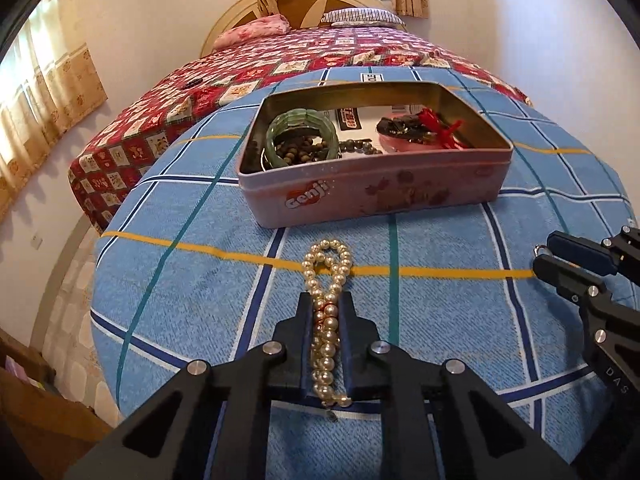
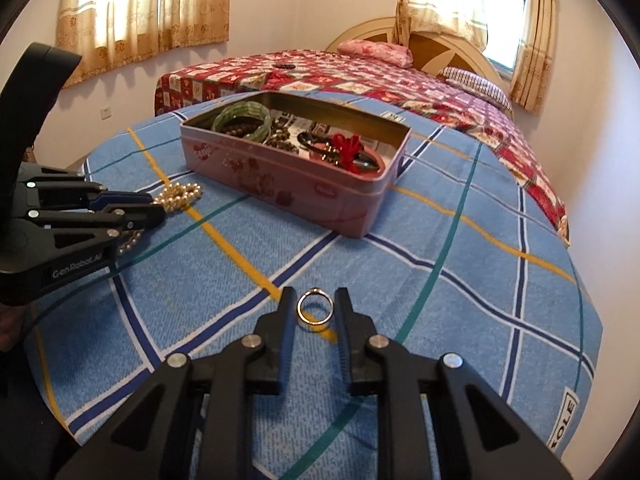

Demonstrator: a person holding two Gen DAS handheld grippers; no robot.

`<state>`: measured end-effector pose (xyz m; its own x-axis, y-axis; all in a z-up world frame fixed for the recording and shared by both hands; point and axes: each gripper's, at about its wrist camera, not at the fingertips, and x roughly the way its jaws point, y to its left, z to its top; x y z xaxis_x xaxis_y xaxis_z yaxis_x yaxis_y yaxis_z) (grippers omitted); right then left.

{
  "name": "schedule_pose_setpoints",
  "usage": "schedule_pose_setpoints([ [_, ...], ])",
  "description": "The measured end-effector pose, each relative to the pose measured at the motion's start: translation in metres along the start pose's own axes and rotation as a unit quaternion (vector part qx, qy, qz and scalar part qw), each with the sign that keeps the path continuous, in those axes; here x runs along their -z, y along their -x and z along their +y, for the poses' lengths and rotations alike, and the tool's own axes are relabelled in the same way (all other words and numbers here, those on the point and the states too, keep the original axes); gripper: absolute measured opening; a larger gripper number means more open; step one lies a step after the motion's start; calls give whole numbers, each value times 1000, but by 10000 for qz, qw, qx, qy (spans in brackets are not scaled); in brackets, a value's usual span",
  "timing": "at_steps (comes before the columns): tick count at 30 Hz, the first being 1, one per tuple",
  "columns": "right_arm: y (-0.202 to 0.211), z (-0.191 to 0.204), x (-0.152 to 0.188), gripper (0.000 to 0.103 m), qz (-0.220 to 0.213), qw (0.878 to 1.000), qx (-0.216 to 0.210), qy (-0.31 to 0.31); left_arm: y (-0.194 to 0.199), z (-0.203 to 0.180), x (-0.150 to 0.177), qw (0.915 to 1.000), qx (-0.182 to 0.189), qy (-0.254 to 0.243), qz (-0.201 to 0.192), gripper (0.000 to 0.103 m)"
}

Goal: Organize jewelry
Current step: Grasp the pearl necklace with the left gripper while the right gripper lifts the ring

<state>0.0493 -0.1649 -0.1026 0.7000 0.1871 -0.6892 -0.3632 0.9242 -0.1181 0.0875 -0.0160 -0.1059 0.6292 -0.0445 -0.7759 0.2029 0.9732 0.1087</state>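
A pearl necklace (image 1: 328, 264) lies on the blue checked cloth (image 1: 200, 300), just in front of a pink tin (image 1: 372, 196). My left gripper (image 1: 326, 300) is shut on the necklace, both strands squeezed between its pads, with a loop sticking out ahead. In the right wrist view the left gripper (image 2: 158, 208) comes in from the left, pearls (image 2: 180, 194) at its tip. My right gripper (image 2: 314, 300) is shut on a small metal ring (image 2: 316, 289), which stands upright between the fingertips just above the cloth. The left wrist view shows the right gripper (image 1: 544, 258) at the right edge with the ring (image 1: 540, 249).
The open tin (image 2: 280, 188) holds a green bangle (image 1: 296, 136), brown beads (image 1: 304, 152) and a red tasselled piece (image 1: 440, 128). Beyond the cloth is a bed with a red patterned cover (image 1: 280, 64) and pillows. Curtained windows line the walls.
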Motion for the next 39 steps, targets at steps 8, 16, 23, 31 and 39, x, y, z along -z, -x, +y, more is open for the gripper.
schedule_pose_setpoints([
  [8, 8, 0, -5, 21, -179, 9998, 109, 50, 18, 13, -8, 9997, 21, 162, -195, 6],
  [16, 10, -2, -8, 21, -257, 9995, 151, 59, 23, 21, -12, 9993, 76, 272, -225, 6],
  [23, 15, -5, -10, 21, -335, 9993, 150, 16, 35, 26, -17, 9988, 55, 331, -365, 6],
  [31, 25, -11, -18, 21, -497, 9986, 201, -26, 56, 30, -27, 9974, -4, 331, -642, 6],
  [39, 34, -24, -34, 21, -729, 9969, 250, -141, 79, 26, -51, 9951, 13, 166, -973, 6],
])
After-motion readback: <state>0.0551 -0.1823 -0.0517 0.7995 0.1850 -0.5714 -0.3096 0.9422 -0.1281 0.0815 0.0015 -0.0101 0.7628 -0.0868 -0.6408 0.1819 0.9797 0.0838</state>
